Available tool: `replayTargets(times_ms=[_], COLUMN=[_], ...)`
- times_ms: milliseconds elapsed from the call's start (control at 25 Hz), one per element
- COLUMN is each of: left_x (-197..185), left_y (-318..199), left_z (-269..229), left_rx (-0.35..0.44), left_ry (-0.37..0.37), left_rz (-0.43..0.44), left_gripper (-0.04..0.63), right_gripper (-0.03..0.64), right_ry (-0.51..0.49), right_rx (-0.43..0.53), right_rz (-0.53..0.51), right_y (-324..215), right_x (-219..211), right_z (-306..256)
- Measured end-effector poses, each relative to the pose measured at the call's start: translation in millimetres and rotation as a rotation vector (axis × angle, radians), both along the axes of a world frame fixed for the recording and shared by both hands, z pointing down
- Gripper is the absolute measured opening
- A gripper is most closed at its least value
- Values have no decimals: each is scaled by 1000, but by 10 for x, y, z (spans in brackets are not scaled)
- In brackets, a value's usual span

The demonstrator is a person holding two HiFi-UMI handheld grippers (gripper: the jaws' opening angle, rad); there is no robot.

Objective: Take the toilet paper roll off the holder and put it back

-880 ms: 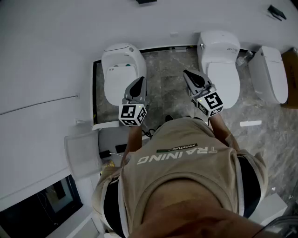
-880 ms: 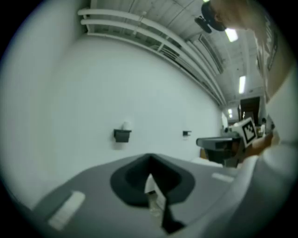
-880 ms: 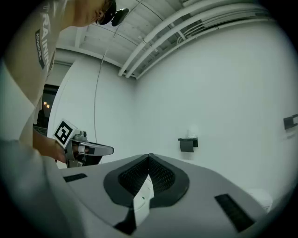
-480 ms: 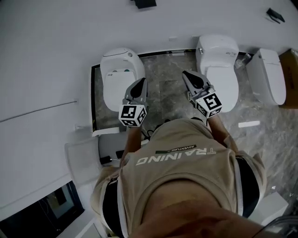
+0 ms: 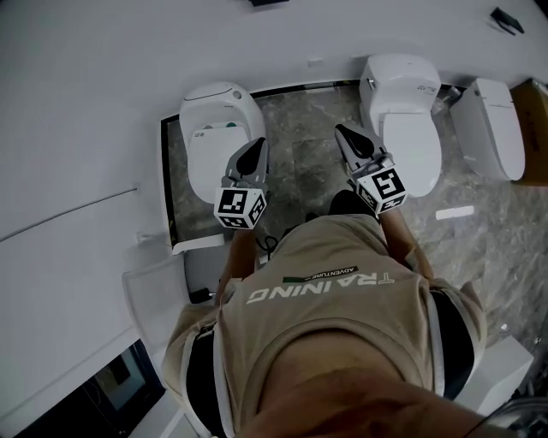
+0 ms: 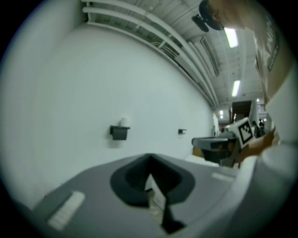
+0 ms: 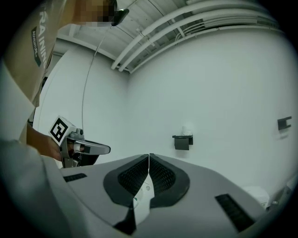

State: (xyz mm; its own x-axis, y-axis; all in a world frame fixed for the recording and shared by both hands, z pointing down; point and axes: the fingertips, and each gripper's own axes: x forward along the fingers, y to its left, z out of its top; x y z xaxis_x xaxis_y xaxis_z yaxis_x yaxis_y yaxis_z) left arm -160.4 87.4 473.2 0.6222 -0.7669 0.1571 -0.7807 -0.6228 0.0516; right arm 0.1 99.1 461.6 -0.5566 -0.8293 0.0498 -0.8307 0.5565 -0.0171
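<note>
A dark toilet paper holder point(image 6: 119, 133) is fixed on the white wall far ahead, with a white roll point(image 6: 123, 122) resting on top of it. The right gripper view shows the same holder point(image 7: 183, 141) and roll point(image 7: 187, 130). Only the bottom edge of the holder point(image 5: 265, 2) shows in the head view. My left gripper point(image 5: 255, 147) point(image 6: 149, 161) is shut and empty, held at chest height. My right gripper point(image 5: 343, 133) point(image 7: 149, 156) is shut too, with nothing between its pads. Both point at the wall, well short of the holder.
Three white toilets stand on the marble floor: one below the left gripper point(image 5: 214, 128), one below the right gripper point(image 5: 402, 103), one further right point(image 5: 497, 128). A second dark wall fixture point(image 7: 284, 123) hangs to the right. A clear panel point(image 5: 154, 299) stands at lower left.
The head view has drifted slightly, so the toilets sit a bit further left. Both grippers stay shut and keep the same pose in front of the person.
</note>
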Motion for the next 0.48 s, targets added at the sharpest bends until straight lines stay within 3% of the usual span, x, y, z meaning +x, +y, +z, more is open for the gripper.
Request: replayTargets(times_ms=[200, 480], left_x=[-41, 205], left_y=[-239, -808], left_z=[-2, 102], left_rx=[14, -8], left_ry=[20, 28], left_rz=[5, 27], left_gripper=[0, 0], right_gripper=[15, 15], right_ry=[1, -5], right_rx=[-31, -34], right_rz=[7, -21], right_y=[-213, -896], right_x=[-38, -13], right_z=[99, 190])
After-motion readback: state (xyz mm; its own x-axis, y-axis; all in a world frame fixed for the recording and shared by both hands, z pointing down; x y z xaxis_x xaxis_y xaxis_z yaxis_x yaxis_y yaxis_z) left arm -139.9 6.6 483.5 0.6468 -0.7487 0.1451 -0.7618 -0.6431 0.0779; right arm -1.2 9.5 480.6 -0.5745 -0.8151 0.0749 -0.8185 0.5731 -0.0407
